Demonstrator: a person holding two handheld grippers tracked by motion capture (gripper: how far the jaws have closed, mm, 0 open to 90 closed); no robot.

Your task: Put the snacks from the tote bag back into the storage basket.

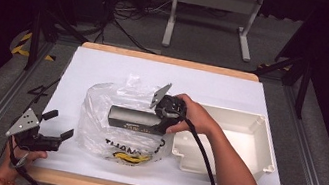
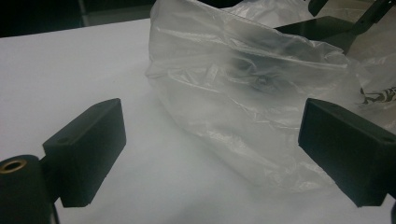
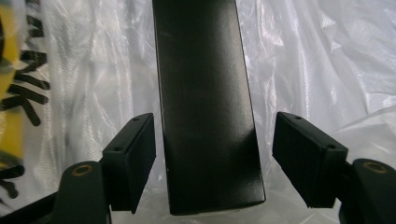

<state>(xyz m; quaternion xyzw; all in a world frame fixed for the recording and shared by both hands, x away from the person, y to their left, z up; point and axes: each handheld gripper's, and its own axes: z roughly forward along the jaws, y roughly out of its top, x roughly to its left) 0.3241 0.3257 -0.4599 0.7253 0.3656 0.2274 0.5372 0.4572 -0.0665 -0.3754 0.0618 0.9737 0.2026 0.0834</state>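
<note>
A long dark box [image 1: 133, 117] lies across a crumpled clear plastic bag [image 1: 94, 134] with black and yellow print, mid-table. My right gripper [image 1: 159, 121] is at the box's right end. In the right gripper view the box [image 3: 205, 93] stands between the jaws of my right gripper [image 3: 215, 123]. The left pad is close to its side and a gap shows at the right pad, so the grip is open. My left gripper [image 1: 60, 124] rests open at the table's near left, empty. In its own view my left gripper [image 2: 212, 126] faces the bag [image 2: 243, 93], with the box [image 2: 322, 28] beyond.
A white plastic tray [image 1: 256, 138] sits to the right of the bag, and the person's right forearm crosses its near left corner. A white sheet [image 1: 106, 67] covers the wooden table. Beyond the table's far edge are dark floor, cables and a white frame [image 1: 212, 9].
</note>
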